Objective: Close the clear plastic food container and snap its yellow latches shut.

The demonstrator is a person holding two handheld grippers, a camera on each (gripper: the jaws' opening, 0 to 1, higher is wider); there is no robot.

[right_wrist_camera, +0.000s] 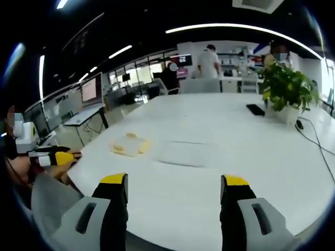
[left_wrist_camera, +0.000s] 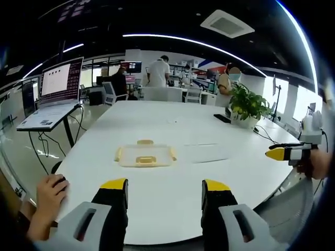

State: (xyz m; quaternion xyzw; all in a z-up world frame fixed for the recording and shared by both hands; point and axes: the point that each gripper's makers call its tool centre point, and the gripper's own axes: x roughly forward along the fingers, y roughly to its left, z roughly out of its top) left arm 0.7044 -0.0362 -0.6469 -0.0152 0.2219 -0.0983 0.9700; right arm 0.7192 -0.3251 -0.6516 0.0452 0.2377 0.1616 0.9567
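Left gripper view looks across a white table (left_wrist_camera: 172, 204) at the clear plastic food container (left_wrist_camera: 145, 155), which lies flat and alone ahead of the left gripper (left_wrist_camera: 164, 192). Yellow latches (left_wrist_camera: 146, 159) stand out on the container's near, far and side edges. Whether the lid is fully seated or any latch is snapped cannot be told from here. The left gripper's jaws are apart and hold nothing, well short of the container, which suggests the approach has not begun. The right gripper (right_wrist_camera: 175, 187) also has its jaws spread and empty; in its own view the container (right_wrist_camera: 129, 144) sits far off to the left of its line. Both tools seem held back at the near edge of the table, likely a ready stance with the container between them.

Beyond the container, a potted plant (left_wrist_camera: 246, 104) stands toward the table's far right, with a dark phone (left_wrist_camera: 222, 118) beside it. Left of the container, off the table, a laptop (left_wrist_camera: 55, 91) rests on a stand. Past the container's far side, people stand at desks in an open office under strip lights. A hand (left_wrist_camera: 48, 196) rests on the table's near edge, left of the container.
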